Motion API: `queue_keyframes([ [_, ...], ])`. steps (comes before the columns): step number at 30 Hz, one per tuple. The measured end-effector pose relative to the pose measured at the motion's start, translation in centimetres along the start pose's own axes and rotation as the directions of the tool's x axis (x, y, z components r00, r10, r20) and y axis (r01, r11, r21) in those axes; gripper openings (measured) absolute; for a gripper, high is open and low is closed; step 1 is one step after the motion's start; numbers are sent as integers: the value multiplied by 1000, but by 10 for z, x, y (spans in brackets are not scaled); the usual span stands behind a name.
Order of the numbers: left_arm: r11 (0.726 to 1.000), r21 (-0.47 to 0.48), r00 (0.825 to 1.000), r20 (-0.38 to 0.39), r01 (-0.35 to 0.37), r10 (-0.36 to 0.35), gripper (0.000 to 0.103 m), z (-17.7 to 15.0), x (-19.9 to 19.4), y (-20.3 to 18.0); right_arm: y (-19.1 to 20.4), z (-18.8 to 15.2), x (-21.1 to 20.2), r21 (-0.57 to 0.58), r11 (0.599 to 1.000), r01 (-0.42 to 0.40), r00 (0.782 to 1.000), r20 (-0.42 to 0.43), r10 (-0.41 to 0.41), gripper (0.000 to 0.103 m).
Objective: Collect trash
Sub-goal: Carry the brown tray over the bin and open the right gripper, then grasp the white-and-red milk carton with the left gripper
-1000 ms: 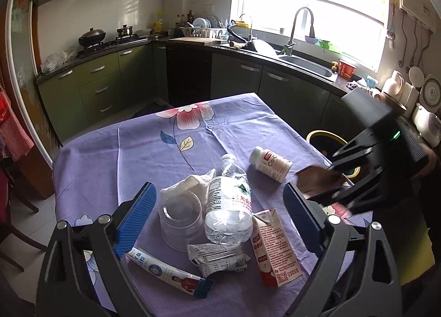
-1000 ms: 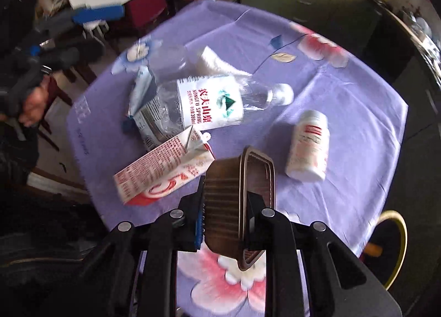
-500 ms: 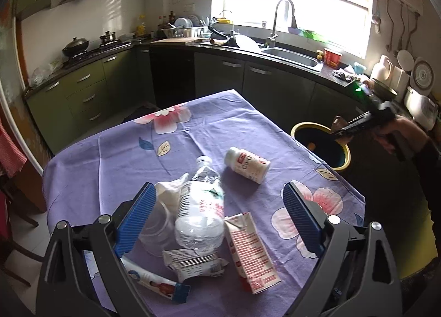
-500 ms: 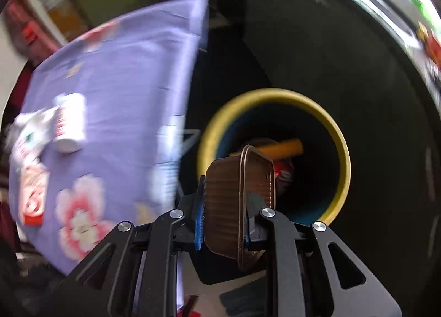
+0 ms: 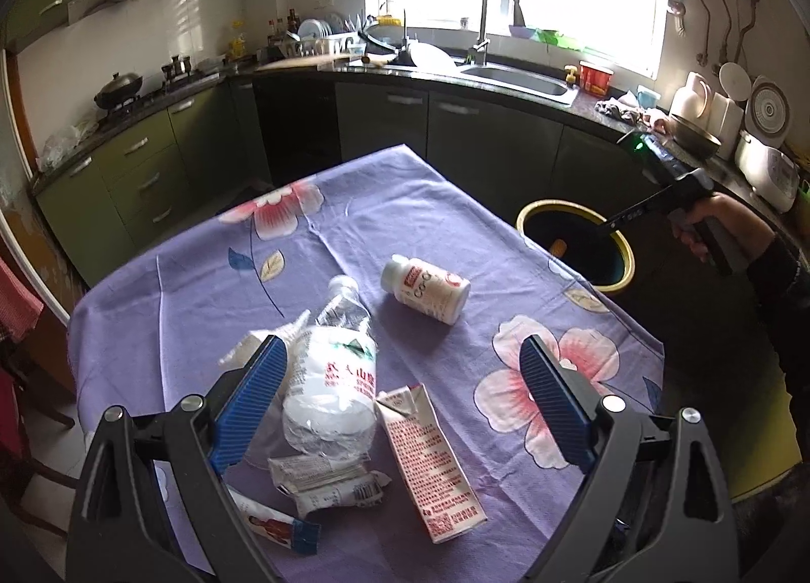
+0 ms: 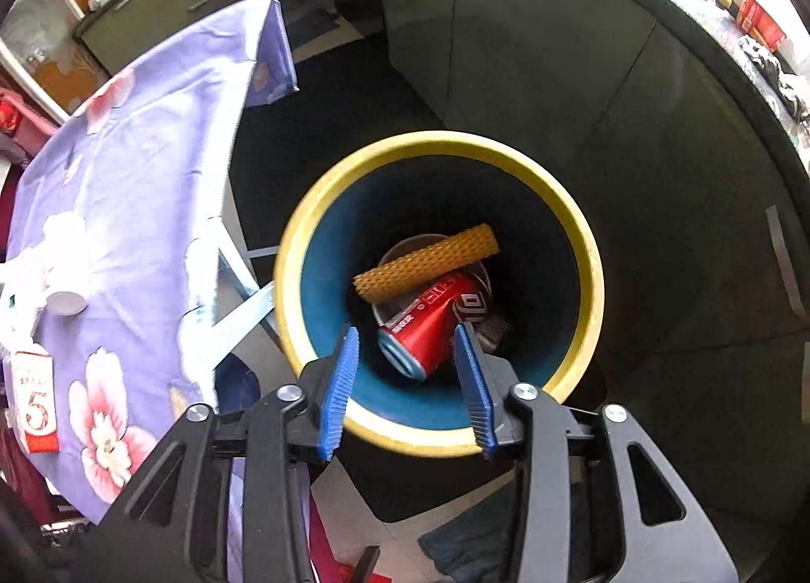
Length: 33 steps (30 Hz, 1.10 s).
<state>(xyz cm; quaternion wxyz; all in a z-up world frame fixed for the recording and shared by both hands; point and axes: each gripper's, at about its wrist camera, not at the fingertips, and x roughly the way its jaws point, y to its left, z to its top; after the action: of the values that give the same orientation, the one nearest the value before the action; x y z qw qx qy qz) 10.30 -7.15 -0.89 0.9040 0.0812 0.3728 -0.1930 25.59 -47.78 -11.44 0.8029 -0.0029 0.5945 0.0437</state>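
The bench (image 5: pixel 385 228), covered with a purple cloth printed with pink flowers, fills the middle of the left wrist view and the left side of the right wrist view. Beside its right edge stands the round bin with a yellow rim and blue inner wall (image 6: pixel 582 248), in the centre of the right wrist view; inside it lie a red drink can (image 6: pixel 430 319), an orange ribbed foam sleeve (image 6: pixel 425 261) resting across it, and something dark beneath that I cannot tell. The right tool (image 6: pixel 410 380), at the lower centre of that view, hangs over the bin mouth; its jaws have just been opening, they stand spread and nothing is between them. The left tool (image 5: pixel 400 405), at the lower part of its view, is spread wide over the trash on the cloth. Between its blue pads lie a crushed clear plastic water bottle (image 5: pixel 329 380) and a white and red paper carton (image 5: pixel 430 461). A white plastic bottle with a red label (image 5: pixel 428 289) lies on its side above them, and a crumpled white wrapper (image 5: pixel 324 479) and a thin white sachet (image 5: pixel 273 525) lie at the lower left.
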Motion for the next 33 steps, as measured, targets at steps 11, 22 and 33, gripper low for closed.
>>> queue_keyframes([
  [11,992,-125,974,-219,32,-59,88,-27,41,-8,43,-30,-37,-101,994,-45,996,75,52,46],
  [22,982,-191,934,-352,-7,-62,85,-59,76,-21,75,-66,-55,-216,972,-92,987,108,117,47],
  [33,983,-183,900,-433,-24,-59,47,-71,109,-24,79,-78,-54,-247,962,-118,983,109,149,47],
])
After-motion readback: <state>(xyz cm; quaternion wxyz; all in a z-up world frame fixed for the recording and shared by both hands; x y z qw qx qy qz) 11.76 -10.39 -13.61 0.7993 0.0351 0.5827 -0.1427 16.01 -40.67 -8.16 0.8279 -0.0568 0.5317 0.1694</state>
